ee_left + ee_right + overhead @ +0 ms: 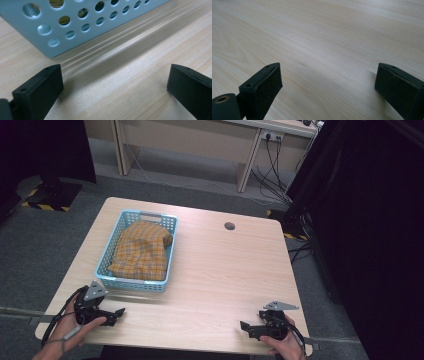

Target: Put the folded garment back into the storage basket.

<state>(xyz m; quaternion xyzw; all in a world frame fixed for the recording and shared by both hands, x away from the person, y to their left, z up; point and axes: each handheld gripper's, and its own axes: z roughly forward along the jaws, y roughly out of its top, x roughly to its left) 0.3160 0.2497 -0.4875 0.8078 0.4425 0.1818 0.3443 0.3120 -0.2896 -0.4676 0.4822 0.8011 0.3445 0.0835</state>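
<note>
Blue basket (111, 251) (plaid cloth (141, 251) inside) runs lengthwise away; both grippers' jaws spread, empty.

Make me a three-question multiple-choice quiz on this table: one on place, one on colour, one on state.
1. Where is the checked cloth?
A. in the basket
B. on the bare table
C. on the floor

2. What colour is the basket?
A. red
B. light blue
C. black

3. How do the left tongs stand?
A. shut on the cloth
B. shut, empty
C. open, empty

Answers: 1 A, the cloth lies inside the basket walls. 2 B, its perforated wall is light blue. 3 C, the left gripper view shows both jaws wide apart over bare wood.
</note>
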